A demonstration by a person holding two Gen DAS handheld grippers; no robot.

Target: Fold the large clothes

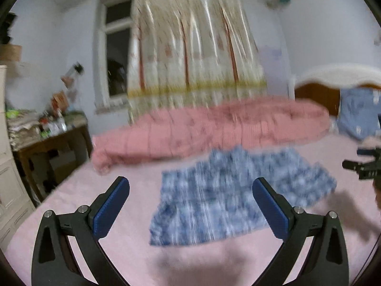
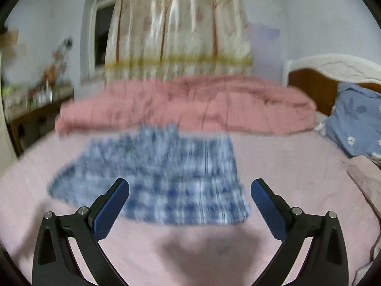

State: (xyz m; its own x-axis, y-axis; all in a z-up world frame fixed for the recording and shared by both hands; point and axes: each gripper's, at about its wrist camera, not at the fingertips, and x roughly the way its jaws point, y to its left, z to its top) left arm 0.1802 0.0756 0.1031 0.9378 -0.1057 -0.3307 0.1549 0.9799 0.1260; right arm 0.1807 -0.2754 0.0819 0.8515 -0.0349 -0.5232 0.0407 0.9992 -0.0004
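Blue-and-white checked garment (image 2: 157, 176) flat on pink-sheeted bed (image 2: 285, 171).
Left gripper (image 1: 190, 190) and right gripper (image 2: 190, 190): fingers spread wide, holding nothing, above near edge.

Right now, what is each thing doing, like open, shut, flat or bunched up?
Left tongs: open, holding nothing.
Right tongs: open, holding nothing.
Blue checked garment: lying on the bed, partly folded.
Pink quilt: bunched up behind it.
Curtain: drawn partway.
Blue pillow: leaning against the headboard.

Dim, flat indoor light on both my feeds; motion blur smears everything beyond the sharp jaws, soft shadows darken the bed (image 2: 297, 166), and the fisheye bends the edges.
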